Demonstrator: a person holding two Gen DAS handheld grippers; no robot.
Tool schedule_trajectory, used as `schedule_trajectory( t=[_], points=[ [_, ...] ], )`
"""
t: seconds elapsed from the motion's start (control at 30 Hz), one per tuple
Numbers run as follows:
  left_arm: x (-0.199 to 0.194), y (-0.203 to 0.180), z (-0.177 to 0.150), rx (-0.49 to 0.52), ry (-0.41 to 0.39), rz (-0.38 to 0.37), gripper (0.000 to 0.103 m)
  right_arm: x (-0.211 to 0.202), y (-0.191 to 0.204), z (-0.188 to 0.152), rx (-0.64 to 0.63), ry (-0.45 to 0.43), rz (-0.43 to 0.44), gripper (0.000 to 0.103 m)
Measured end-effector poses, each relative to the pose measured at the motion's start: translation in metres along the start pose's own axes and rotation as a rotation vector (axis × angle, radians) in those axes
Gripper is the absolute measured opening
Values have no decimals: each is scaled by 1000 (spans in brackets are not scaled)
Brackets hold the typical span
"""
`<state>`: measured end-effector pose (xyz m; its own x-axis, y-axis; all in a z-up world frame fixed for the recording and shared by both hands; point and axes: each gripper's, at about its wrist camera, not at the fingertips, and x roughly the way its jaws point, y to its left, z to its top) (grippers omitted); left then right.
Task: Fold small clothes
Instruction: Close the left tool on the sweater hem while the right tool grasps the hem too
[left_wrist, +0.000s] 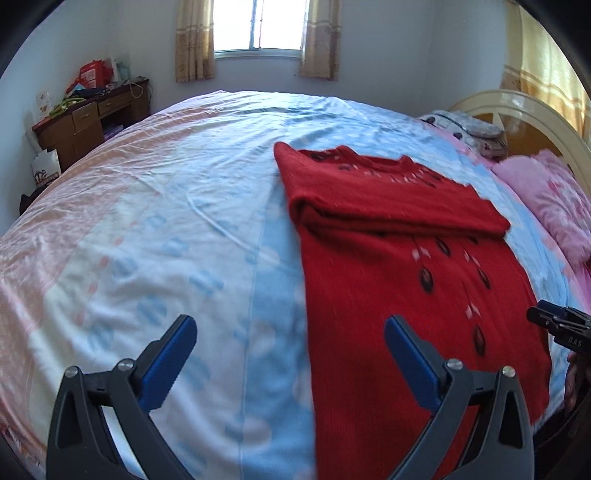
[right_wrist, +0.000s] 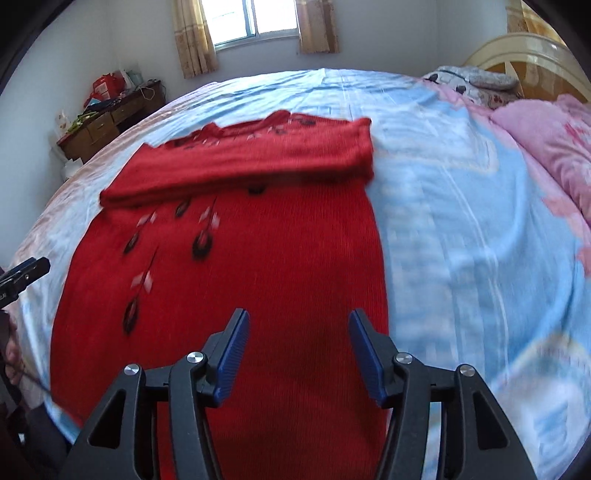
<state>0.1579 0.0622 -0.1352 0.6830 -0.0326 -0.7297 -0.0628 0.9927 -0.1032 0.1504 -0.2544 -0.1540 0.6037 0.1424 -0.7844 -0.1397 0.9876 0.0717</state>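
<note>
A red knit sweater with a dark leaf pattern lies flat on the bed. Its sleeves are folded across the chest in a thick band. My left gripper is open and holds nothing. It hovers over the sweater's left edge, one finger above the sheet and the other above the red knit. My right gripper is open too, with nothing between its pads, above the lower body of the sweater near its right edge. Each gripper shows at the edge of the other's view: the right gripper and the left gripper.
The bed sheet is pale blue, white and pink and spreads wide on both sides of the sweater. Pink pillows and a cream headboard lie to the right. A cluttered wooden desk stands far left.
</note>
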Motion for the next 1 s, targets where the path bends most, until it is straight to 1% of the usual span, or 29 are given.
schedule_trajectory(
  t=[0.07, 0.13, 0.2, 0.33, 0.37, 0.4, 0.47, 0.57, 0.63, 0.67, 0.73, 0.83, 0.87, 0.93, 0.97, 1.0],
  points=[
    [-6, -4, -9, 29, 19, -18, 102, -8, 0, -15, -3, 16, -8, 58],
    [-14, -10, -21, 70, 27, -18, 101, -14, 0, -26, -3, 25, -18, 58],
    [-20, -15, -33, 114, 46, -21, 97, -20, -1, -36, -6, 40, -21, 59],
    [-28, -20, -55, 135, 97, -54, 92, -27, 2, -54, -27, 66, -32, 61],
    [-28, -20, -61, 132, 123, -73, 87, -28, 3, -58, -33, 71, -39, 61],
    [-29, -21, -65, 130, 146, -90, 78, -30, 4, -63, -43, 74, -48, 61],
    [-28, -22, -73, 120, 192, -119, 72, -33, 6, -68, -55, 72, -58, 61],
    [-28, -23, -82, 95, 230, -153, 71, -36, 7, -76, -62, 67, -58, 62],
    [-23, -25, -87, 76, 270, -188, 63, -36, 5, -79, -51, 65, -63, 62],
    [-19, -24, -90, 57, 295, -207, 57, -36, 4, -80, -43, 62, -66, 62],
    [-16, -23, -93, 29, 319, -227, 56, -35, 3, -83, -35, 63, -64, 62],
    [-16, -22, -94, 13, 323, -236, 54, -36, 2, -84, -40, 64, -72, 62],
    [-17, -22, -95, 15, 324, -233, 49, -36, 2, -84, -38, 63, -74, 62],
    [-18, -24, -98, 27, 333, -245, 26, -37, 0, -83, -26, 66, -62, 62],
    [-16, -26, -101, 35, 357, -264, 9, -38, -2, -83, -18, 67, -57, 62],
    [-15, -25, -102, 38, 363, -261, 10, -38, -3, -83, -12, 69, -56, 62]
  ],
)
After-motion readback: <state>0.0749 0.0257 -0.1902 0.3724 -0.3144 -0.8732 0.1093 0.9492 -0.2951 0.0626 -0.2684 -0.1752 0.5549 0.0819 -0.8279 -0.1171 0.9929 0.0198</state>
